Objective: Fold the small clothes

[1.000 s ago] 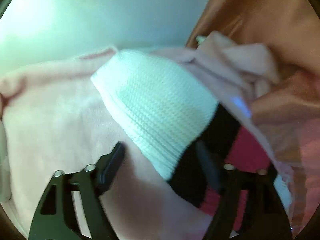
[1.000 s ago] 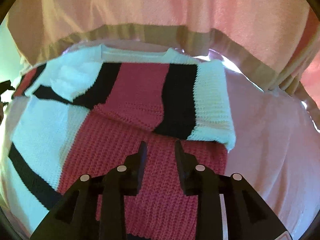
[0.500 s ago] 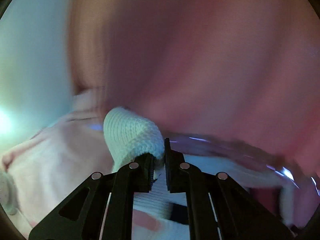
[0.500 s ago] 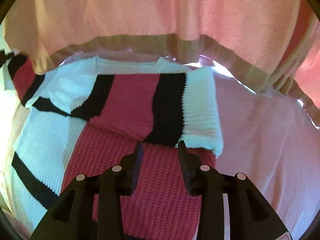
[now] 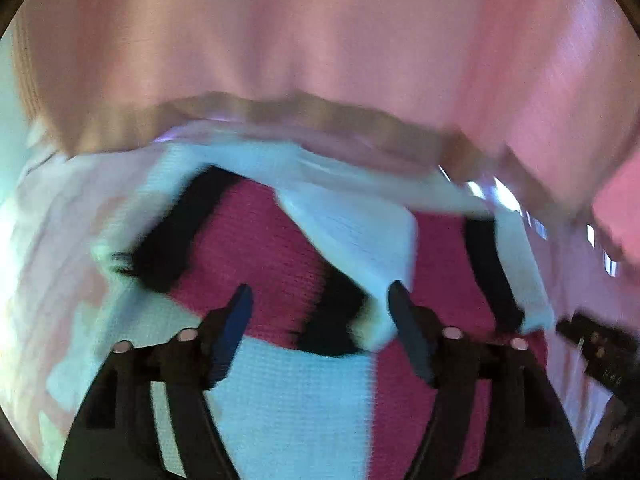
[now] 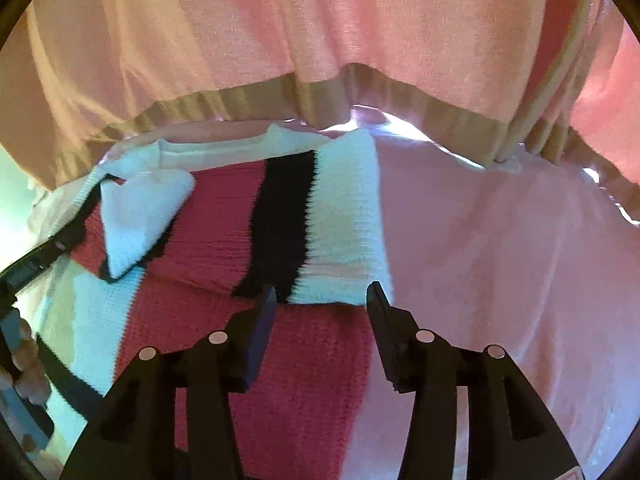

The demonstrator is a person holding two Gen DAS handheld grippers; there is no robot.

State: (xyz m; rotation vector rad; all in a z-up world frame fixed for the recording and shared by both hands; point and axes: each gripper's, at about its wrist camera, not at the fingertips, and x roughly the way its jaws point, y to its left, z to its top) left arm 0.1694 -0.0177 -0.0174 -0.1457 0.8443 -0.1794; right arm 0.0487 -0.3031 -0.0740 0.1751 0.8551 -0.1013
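Observation:
A small knit sweater [image 6: 224, 216] in red, black and white stripes lies on a pink cloth [image 6: 500, 248]. Both sleeves are folded in over its body; the left sleeve's white cuff [image 6: 140, 216] lies across the chest. In the blurred left wrist view the sweater [image 5: 256, 248] fills the middle, the white cuff [image 5: 360, 232] just ahead. My left gripper [image 5: 320, 300] is open and empty above the folded sleeve. My right gripper [image 6: 320, 296] is open and empty, its fingertips at the folded right sleeve's white edge [image 6: 344, 240].
A pink curtain with a tan hem [image 6: 320, 40] hangs close behind the sweater. The left gripper's body [image 6: 28, 268] shows at the left edge of the right wrist view. The right gripper's body [image 5: 600, 352] shows at the right edge of the left wrist view.
My left gripper carried the white-cuffed sleeve over the sweater's body, let it go and opened. My right gripper opened wider and stayed over the lower right part.

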